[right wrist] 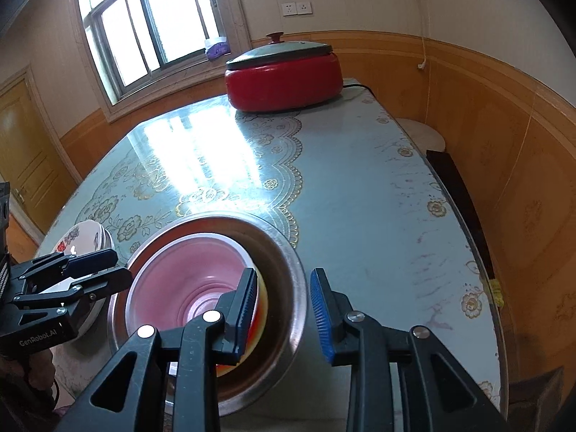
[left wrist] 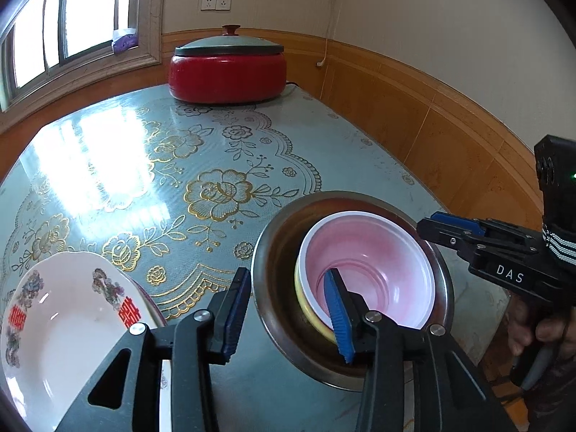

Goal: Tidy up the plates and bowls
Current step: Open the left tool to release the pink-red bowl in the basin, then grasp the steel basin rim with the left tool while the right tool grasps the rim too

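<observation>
1. Fingers of the left gripper (left wrist: 288, 311) stand apart, one pad inside the pink bowl (left wrist: 374, 262) and the other outside the steel basin (left wrist: 351, 288), holding nothing; to grip well, the pads should close squarely on one wall only.
2. Fingers of the right gripper (right wrist: 284, 315) also stand open, straddling the basin's right rim without pinching it.
3. Bowls: the pink bowl sits nested in a yellow bowl (left wrist: 309, 320), both inside the basin on the counter (left wrist: 223, 158); judged step: lifting or steadying this stack.
4. Plates: a patterned white plate (left wrist: 68, 316) lies left of the basin, apparently atop others.
5. Beyond: a red lidded pot (left wrist: 227, 68) stands at the far edge.
6. Hidden: the yellow bowl's depth, the plate count, and the basin's near rim, covered by gripper bodies.
</observation>
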Demonstrator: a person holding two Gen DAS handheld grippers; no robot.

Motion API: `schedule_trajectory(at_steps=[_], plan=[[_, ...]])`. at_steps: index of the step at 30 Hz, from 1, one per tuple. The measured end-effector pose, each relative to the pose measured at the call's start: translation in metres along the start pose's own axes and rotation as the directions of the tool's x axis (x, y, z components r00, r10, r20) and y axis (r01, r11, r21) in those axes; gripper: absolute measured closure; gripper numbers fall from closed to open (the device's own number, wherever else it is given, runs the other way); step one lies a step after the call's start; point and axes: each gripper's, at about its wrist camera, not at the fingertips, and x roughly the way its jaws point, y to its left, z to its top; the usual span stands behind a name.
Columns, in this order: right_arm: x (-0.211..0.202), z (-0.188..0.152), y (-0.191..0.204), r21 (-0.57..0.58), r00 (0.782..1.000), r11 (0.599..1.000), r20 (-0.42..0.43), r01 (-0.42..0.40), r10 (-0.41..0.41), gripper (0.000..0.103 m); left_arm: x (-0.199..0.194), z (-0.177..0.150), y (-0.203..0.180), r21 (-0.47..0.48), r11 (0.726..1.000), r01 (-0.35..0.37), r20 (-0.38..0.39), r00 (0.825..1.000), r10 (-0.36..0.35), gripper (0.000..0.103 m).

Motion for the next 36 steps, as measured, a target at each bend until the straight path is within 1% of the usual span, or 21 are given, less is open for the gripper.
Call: schedule_trajectory(at_steps=[3,7,12,18,23,27,29,32,36], plan=[[-0.002,-0.003,-0.013,0.049,1.0,0.999,-0.005,-0.001,0.001,0.073,-0.004,-0.002,0.006,-0.022,1.0,-0.014,0.005,1.0,0.014,0.06],[0.001,-0.008,-0.023,0.091,0.999,0.996,-0.039,-0.019,0.022,0.073,-0.004,-0.005,0.015,-0.044,0.998,-0.037,-0.002,0.999,0.037,0.06],[0.009,-0.015,-0.02,0.085,0.996,0.996,-0.084,-0.023,0.03,0.073,0.001,-0.013,0.02,-0.056,0.997,-0.062,-0.036,0.998,0.06,0.06],[0.016,-0.018,-0.018,0.088,0.994,0.996,-0.101,-0.021,0.03,0.074,0.006,-0.016,0.022,-0.055,0.997,-0.049,-0.047,0.998,0.046,0.06],[0.019,-0.018,-0.015,0.078,0.993,0.997,-0.111,-0.02,0.028,0.077,0.011,-0.015,0.013,-0.018,0.999,-0.041,-0.057,0.998,0.039,0.07],[0.022,-0.019,-0.016,0.084,0.993,0.996,-0.115,-0.028,0.037,0.077,0.016,-0.014,0.012,-0.022,1.0,-0.009,-0.076,0.997,0.007,0.076],[0.024,-0.019,-0.016,0.09,0.992,0.995,-0.118,-0.035,0.046,0.077,0.019,-0.013,0.01,-0.014,1.0,-0.005,-0.087,0.996,0.004,0.08],[0.026,-0.019,-0.016,0.088,0.991,0.995,-0.124,-0.043,0.054,0.077,0.027,-0.012,0.008,-0.016,1.0,0.01,-0.108,0.994,-0.011,0.081],[0.027,-0.018,-0.012,0.065,0.992,0.998,-0.12,-0.026,0.034,0.078,0.028,-0.012,0.01,-0.029,0.999,0.023,-0.109,0.994,-0.026,0.081]])
